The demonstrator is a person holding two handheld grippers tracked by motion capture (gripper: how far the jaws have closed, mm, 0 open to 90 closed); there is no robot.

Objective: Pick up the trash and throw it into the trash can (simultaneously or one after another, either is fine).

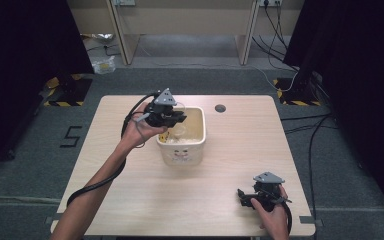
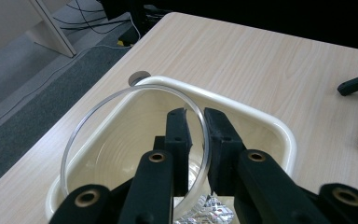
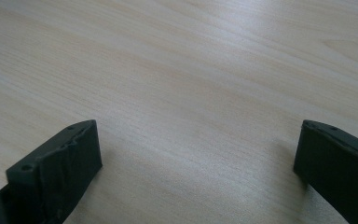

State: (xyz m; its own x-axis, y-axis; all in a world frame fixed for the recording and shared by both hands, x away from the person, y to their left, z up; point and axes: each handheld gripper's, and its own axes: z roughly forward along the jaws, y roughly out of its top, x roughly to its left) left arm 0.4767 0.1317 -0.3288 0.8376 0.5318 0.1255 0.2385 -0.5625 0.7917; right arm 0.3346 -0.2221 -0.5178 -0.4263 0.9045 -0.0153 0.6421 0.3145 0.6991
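- The left gripper [image 1: 172, 119] sits just above the centre of the high view, over the left rim of a cream tub [image 1: 198, 145].
- In the left gripper view its jaws are pinched close on the rim of a clear glass cup [image 2: 121, 140], one jaw inside the rim and one outside.
- The cup hangs tilted inside the tub [image 2: 279, 130], its mouth facing the upper left of that view.
- White contents [image 1: 182, 140] lie at the tub's bottom.
- The right gripper [image 1: 247, 196] rests low on the wooden table [image 1: 240, 135] in the lower right of the high view, well apart from the tub.
- Its jaws stand wide, with bare table [image 3: 191, 93] between them.
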